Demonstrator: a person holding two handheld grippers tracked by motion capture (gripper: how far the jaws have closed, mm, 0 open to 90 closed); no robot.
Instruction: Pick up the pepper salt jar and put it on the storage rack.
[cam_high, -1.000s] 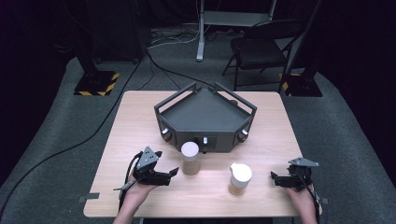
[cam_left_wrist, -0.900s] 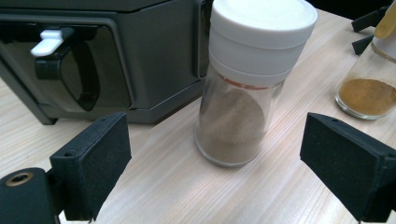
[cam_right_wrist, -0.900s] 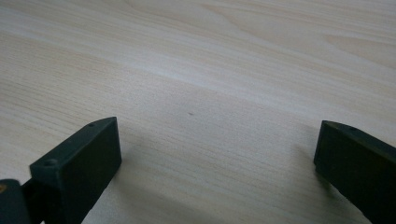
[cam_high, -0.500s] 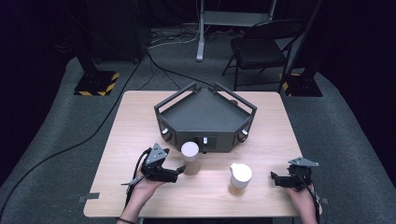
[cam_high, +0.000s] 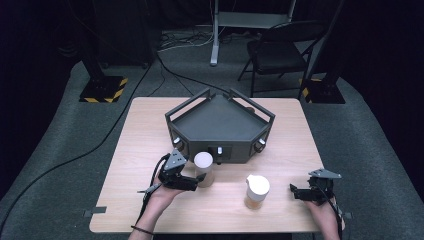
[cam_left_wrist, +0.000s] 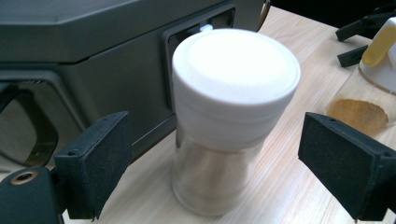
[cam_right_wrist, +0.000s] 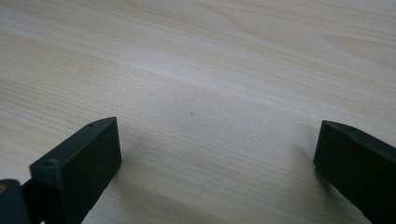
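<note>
A clear jar with a flat white lid (cam_high: 203, 167) (cam_left_wrist: 233, 116) stands upright on the wooden table, just in front of the dark grey box (cam_high: 220, 122). My left gripper (cam_high: 197, 180) (cam_left_wrist: 219, 163) reaches in from the left. Its jaws stand on either side of the jar, have just been closing a little, and a gap shows at each pad. A second jar (cam_high: 256, 191) (cam_left_wrist: 373, 60), with a white spouted lid and amber contents, stands to the right. My right gripper (cam_high: 295, 192) (cam_right_wrist: 215, 163) rests open over bare table wood at the right, nothing between its jaws.
The grey box (cam_left_wrist: 93, 56) has raised rails, knobs and a front slot right behind the white-lidded jar. The table (cam_high: 150, 130) has bare wood on both sides of the box. A chair (cam_high: 280, 50) and stands are on the floor beyond.
My left gripper has moved right across the table until its jaws came around the white-lidded jar. The right gripper and both jars have stayed put.
</note>
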